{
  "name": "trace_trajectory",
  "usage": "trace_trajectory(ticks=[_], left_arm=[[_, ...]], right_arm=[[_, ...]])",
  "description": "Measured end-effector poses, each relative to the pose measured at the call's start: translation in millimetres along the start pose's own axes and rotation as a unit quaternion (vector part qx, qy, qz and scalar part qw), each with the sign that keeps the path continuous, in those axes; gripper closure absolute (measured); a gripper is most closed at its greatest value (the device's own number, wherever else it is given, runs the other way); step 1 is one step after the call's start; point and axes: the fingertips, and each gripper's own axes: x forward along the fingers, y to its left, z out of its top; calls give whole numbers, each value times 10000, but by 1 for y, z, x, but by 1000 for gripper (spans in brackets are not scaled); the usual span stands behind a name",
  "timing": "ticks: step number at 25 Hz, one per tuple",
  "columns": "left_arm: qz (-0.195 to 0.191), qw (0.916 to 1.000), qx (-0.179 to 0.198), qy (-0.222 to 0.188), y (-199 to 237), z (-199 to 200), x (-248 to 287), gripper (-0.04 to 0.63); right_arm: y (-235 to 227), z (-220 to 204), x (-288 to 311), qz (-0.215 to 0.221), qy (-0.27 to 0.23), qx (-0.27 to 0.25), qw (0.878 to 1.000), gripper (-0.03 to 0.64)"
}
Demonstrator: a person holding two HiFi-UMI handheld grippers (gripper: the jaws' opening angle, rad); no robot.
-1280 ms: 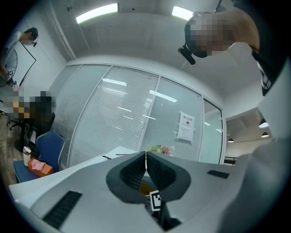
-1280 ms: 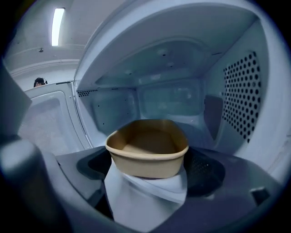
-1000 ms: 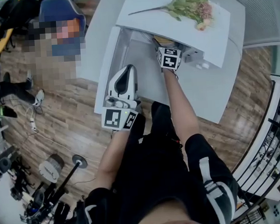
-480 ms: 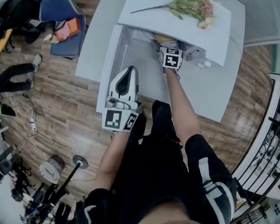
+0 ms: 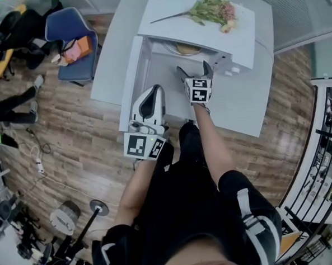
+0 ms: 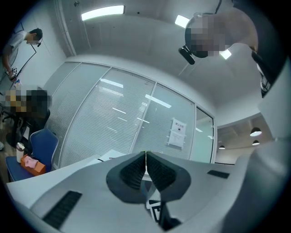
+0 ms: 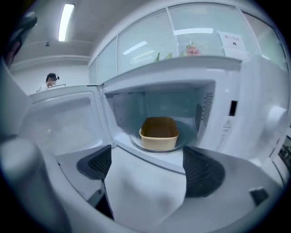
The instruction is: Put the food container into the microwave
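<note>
Most of the job looks done to me: the food container (image 7: 159,133) sits inside the microwave (image 7: 248,91), apart from my right gripper (image 7: 146,160), whose jaws stand wide and empty. My left gripper (image 6: 145,169) has its jaws pressed together on nothing. Only the open door (image 7: 59,123) seems left.

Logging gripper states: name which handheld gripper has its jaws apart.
The right gripper: its jaws stand wide apart, empty, before the tan rectangular food container inside the white microwave. The left gripper has its jaws shut together.
</note>
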Motion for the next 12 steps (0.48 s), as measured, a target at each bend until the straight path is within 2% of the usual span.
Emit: trace_trajectory(ticks=[1,2,3,4,7,12], left_arm=[[-72,10000,-21,-44,-4,5,-5,568],[-161,9998,-37,-86,-8,10,-11,568],[-254,9996,-47,-118,-13,15,-17,568],[-336,9993,-55,-136,-19,20,-26,568],[-532,9985,-33,-149,-37,39,-57,568],[-782,9968,100,-124,-56,68,-98,568]], right_arm=[[4,2,-20,-18,-44,55,10000,128],[6,4,-40,-90,-114,110,9998,192],[8,6,-62,-158,-198,179,9995,313],[11,7,-86,-171,-265,269,9991,357],[34,18,-162,0,-444,486,9978,420],[71,67,-280,177,-1184,422,9919,516]])
